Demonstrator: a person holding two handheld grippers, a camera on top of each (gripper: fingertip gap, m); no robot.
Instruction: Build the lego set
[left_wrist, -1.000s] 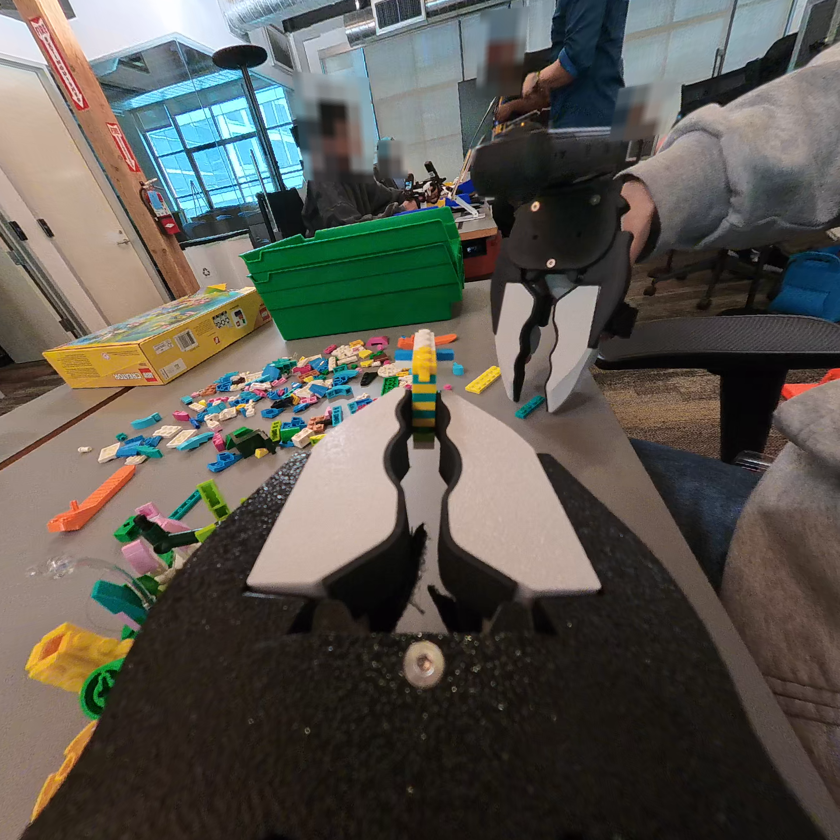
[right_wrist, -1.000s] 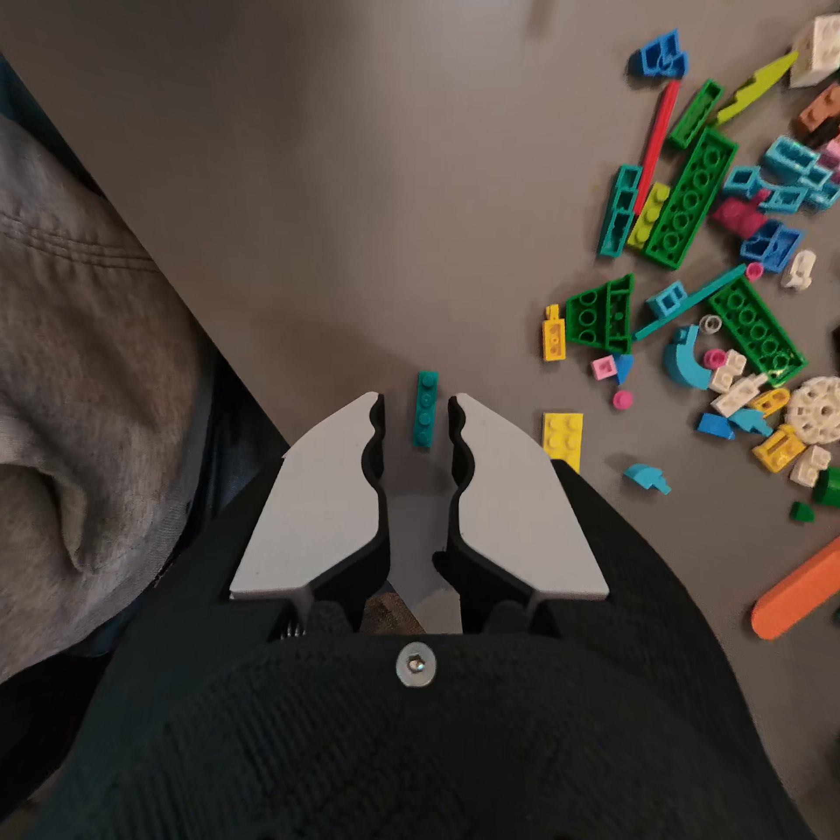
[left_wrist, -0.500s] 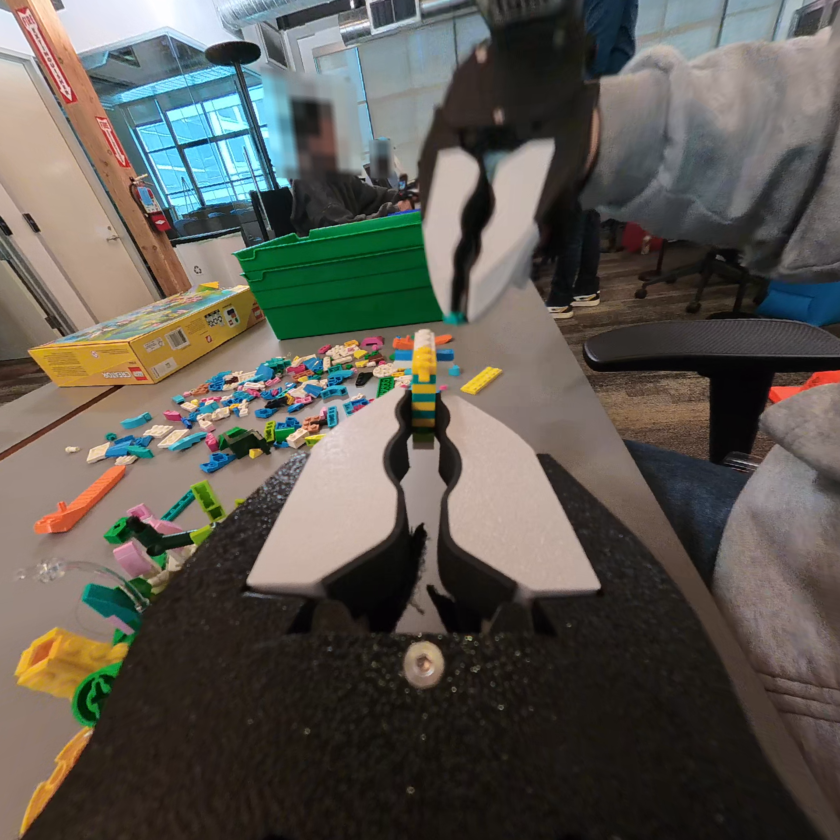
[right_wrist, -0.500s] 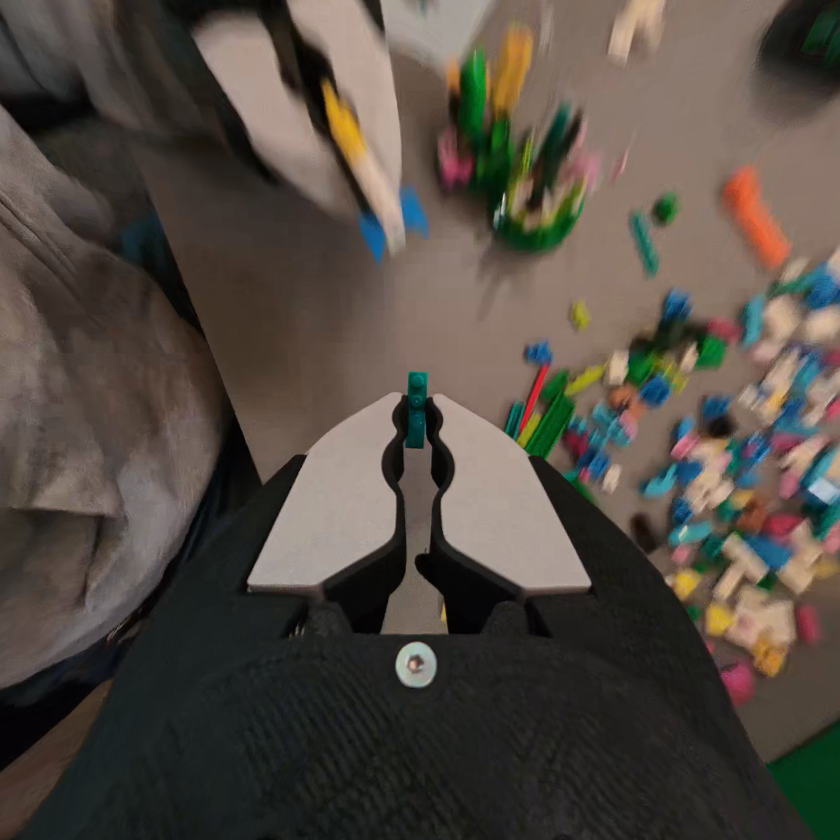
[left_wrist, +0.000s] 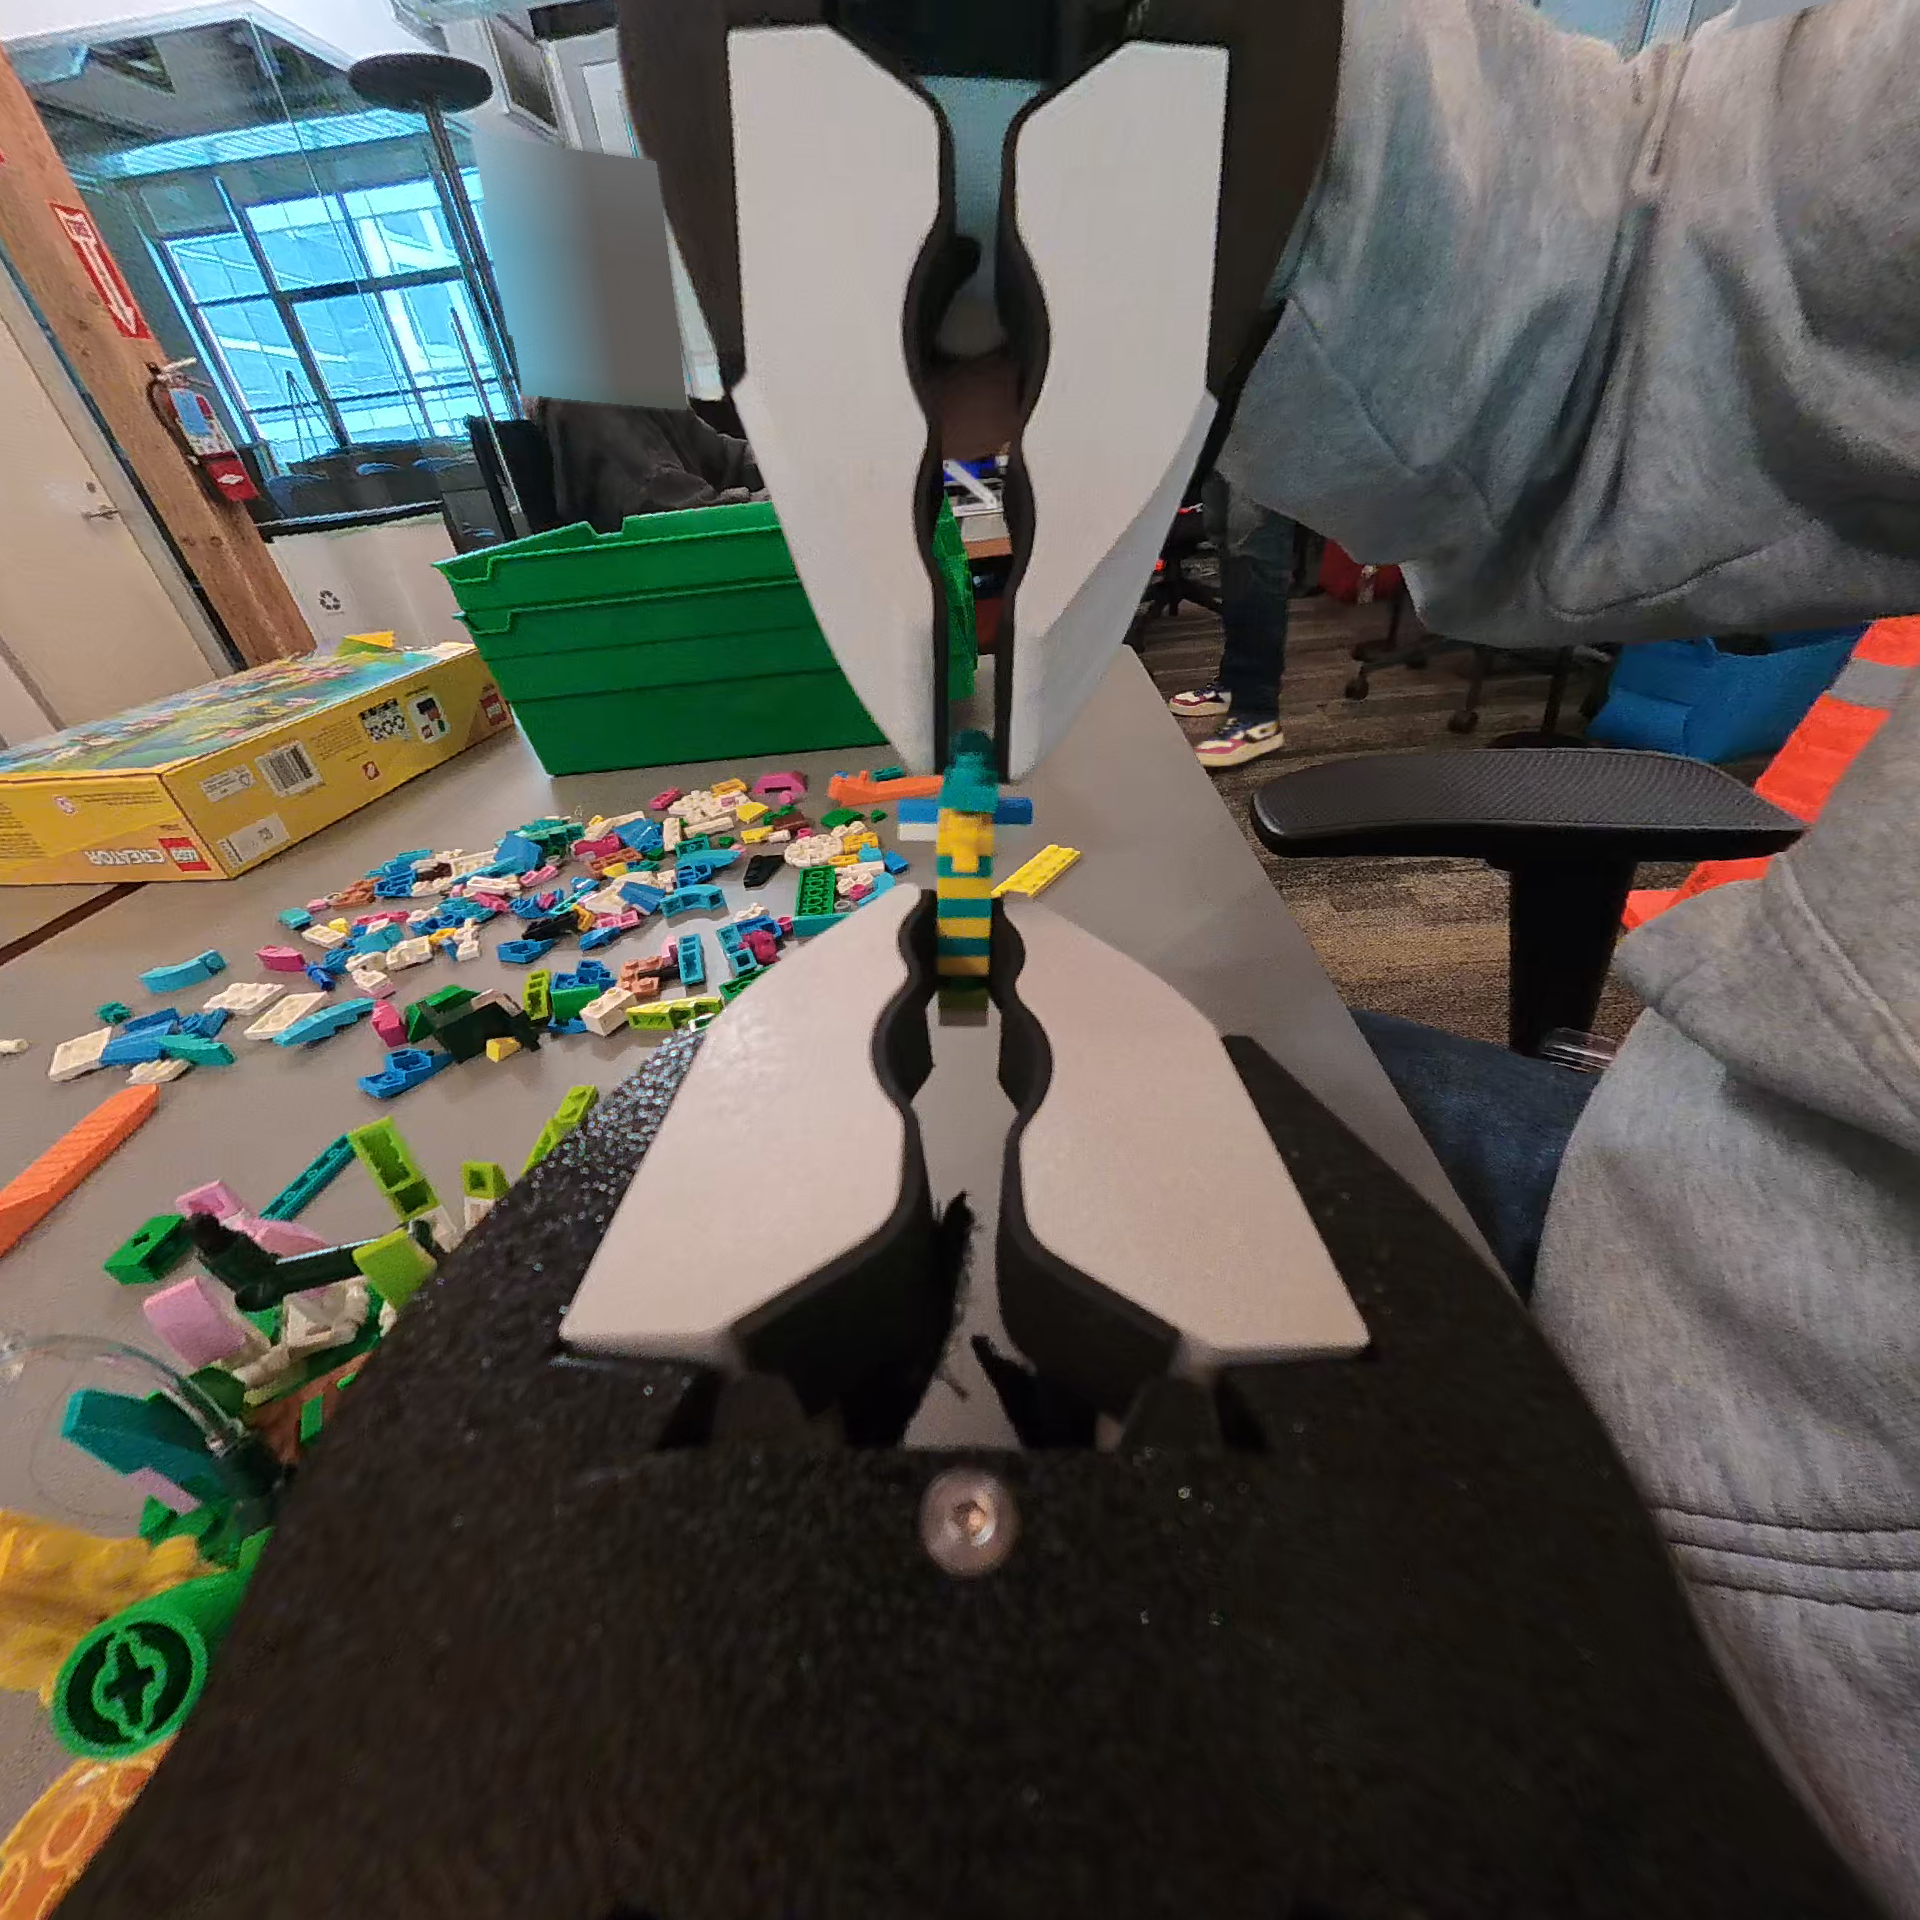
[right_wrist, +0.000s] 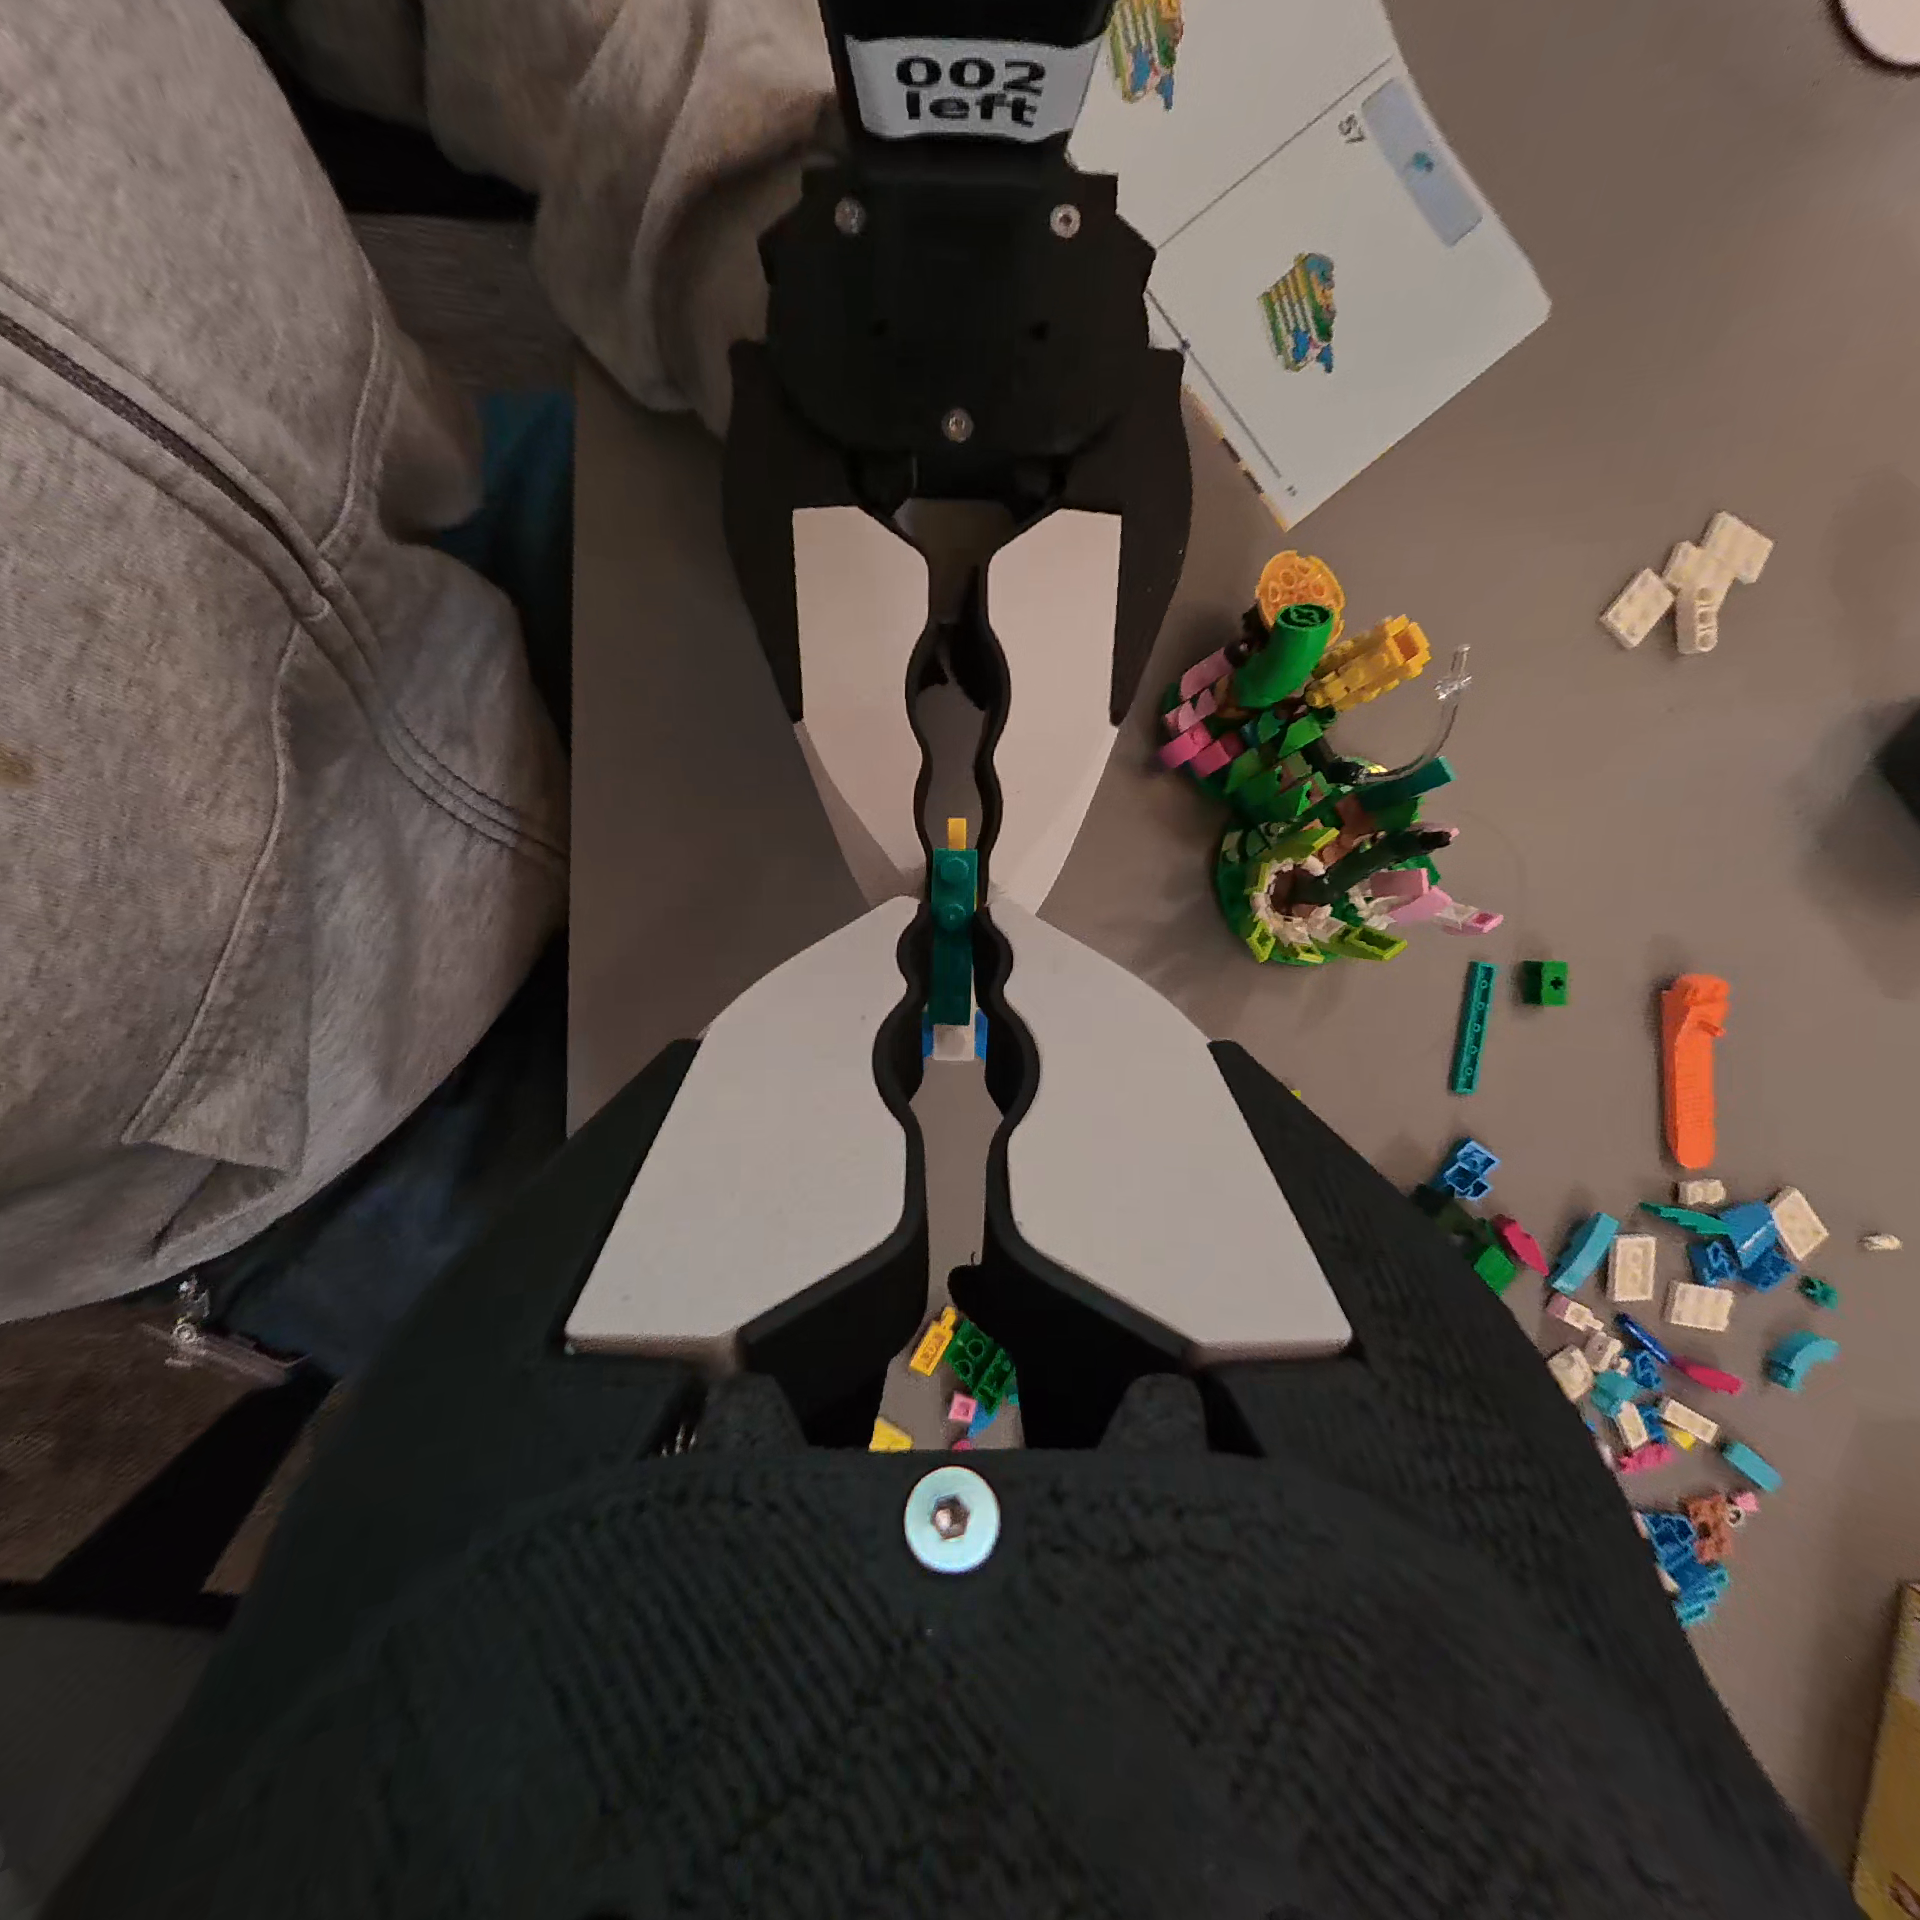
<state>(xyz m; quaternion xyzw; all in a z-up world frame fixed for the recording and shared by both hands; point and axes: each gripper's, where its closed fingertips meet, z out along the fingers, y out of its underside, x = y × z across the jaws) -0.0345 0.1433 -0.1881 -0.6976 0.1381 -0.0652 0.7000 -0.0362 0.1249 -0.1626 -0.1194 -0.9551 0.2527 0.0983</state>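
Left gripper (left_wrist: 961, 940): clamped on a striped yellow-and-teal brick stack (left_wrist: 964, 914), held above the grey table (left_wrist: 1153, 831).
Right gripper (right_wrist: 951, 935): pinches a teal plate (right_wrist: 952, 935), seemingly touching the stack's top.
Around: loose bricks (left_wrist: 540, 914), green bins (left_wrist: 665, 644), brick flower model (right_wrist: 1320, 800).

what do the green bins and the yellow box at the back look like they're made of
Green bins: likely moulded plastic, smooth with a slight sheen, uniform colour, rounded stacking rims. Yellow box: looks like printed cardboard, with flat panels, sharp folded edges and a glossy printed surface.
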